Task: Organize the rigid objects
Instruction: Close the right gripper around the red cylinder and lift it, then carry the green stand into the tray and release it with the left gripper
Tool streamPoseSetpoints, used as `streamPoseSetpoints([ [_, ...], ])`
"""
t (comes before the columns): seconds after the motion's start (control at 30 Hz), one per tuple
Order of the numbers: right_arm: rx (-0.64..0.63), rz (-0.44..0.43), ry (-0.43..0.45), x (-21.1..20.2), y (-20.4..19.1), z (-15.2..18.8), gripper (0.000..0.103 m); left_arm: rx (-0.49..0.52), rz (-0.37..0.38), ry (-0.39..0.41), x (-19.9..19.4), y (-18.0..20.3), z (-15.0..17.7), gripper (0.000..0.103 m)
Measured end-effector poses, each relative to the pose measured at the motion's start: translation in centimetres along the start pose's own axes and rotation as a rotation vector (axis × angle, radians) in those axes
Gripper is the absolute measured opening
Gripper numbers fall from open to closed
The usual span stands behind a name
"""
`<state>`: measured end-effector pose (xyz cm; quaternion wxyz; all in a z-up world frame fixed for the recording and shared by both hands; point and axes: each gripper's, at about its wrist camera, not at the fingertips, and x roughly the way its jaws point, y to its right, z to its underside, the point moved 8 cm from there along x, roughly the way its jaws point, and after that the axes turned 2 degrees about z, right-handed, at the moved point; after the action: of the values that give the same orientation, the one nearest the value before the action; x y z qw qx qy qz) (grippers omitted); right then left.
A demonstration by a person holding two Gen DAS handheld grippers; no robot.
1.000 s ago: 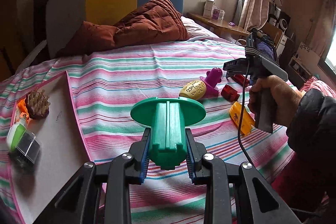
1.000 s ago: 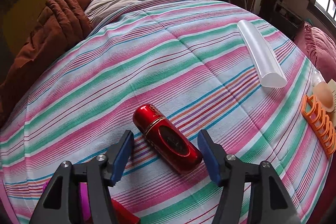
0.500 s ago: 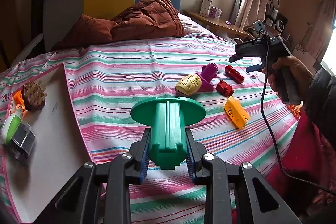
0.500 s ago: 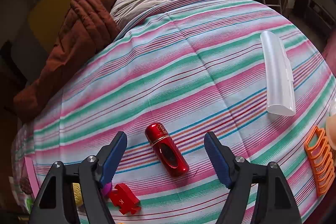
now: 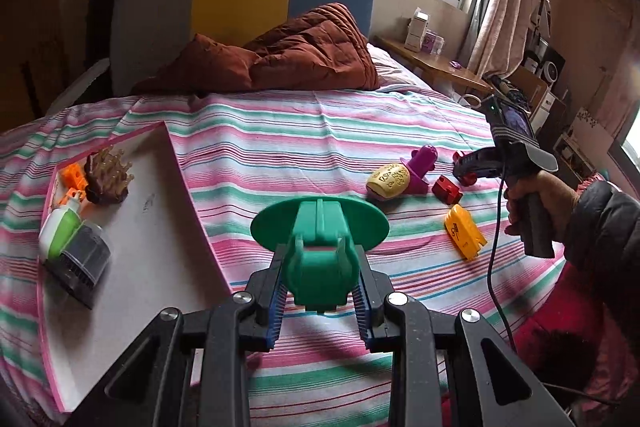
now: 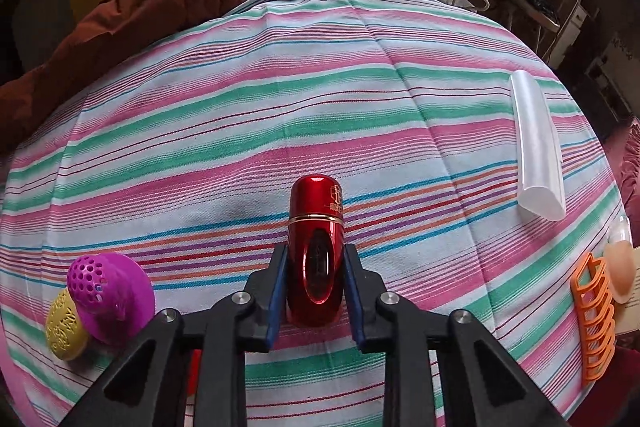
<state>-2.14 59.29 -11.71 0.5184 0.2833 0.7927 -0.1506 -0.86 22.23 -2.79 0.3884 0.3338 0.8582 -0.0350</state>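
Note:
My left gripper [image 5: 320,267] is shut on a green plastic piece with a round flange [image 5: 320,227], held above the striped bedspread beside a white tray [image 5: 160,227]. In the right wrist view my right gripper [image 6: 315,255] has its jaws closing on a shiny red capsule-shaped bottle [image 6: 316,211], and both blue pads press on its sides. The bottle points away from the camera and rests low over the bedspread. From the left wrist view, the right gripper [image 5: 466,163] shows at the right, held by a hand in a dark sleeve.
The tray holds a brown brush [image 5: 108,175], a green-white bottle [image 5: 60,231] and a dark box [image 5: 84,255]. On the bed lie a purple perforated piece [image 6: 108,291], a yellow cylinder [image 6: 64,323], a red block [image 5: 447,189], a yellow item [image 5: 464,233], a clear case [image 6: 536,147] and an orange rack [image 6: 596,319].
The right gripper rolled into line with the red bottle, came down over it and shut on it. The left gripper shifted with the green piece, bringing the tray nearer.

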Motion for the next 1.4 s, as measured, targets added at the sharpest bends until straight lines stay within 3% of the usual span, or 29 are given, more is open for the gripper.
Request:
streamPoseSetpoints([
  [0.23,-0.105,0.087,0.037,-0.3,-0.9,0.3,0.025,-0.051,-0.118,0.037,-2.1,-4.1,-0.7,0.026],
  [0.5,-0.125,0.107,0.041,-0.7,-1.5,0.1,0.025,-0.13,-0.163,0.002,-2.0,-7.9,0.5,0.017],
  [0.57,-0.122,0.104,0.04,-0.6,-1.4,0.2,0.025,-0.137,-0.142,0.0,-2.0,-7.8,0.7,0.017],
  [0.73,-0.116,0.102,0.037,-0.5,-1.3,0.0,0.025,0.001,-0.048,-0.002,-1.4,-3.5,0.1,0.018],
  [0.87,-0.1,0.091,0.03,-0.6,-1.3,0.0,0.025,0.072,0.044,-0.048,0.1,-0.5,0.0,0.045],
  [1.0,-0.095,0.083,0.023,-0.5,-1.2,0.0,0.025,0.138,0.101,-0.107,1.9,2.0,0.2,0.055],
  [1.13,-0.091,0.072,0.016,-0.5,-1.1,-0.1,0.025,0.145,0.131,-0.155,3.8,3.1,-0.4,0.055],
  [1.33,-0.099,0.072,0.013,-0.6,-1.2,0.0,0.026,0.158,0.069,-0.294,8.0,3.0,-0.1,0.052],
  [1.4,-0.102,0.073,0.012,-0.6,-1.2,-0.1,0.026,0.17,0.052,-0.351,9.2,2.9,0.6,0.038],
])
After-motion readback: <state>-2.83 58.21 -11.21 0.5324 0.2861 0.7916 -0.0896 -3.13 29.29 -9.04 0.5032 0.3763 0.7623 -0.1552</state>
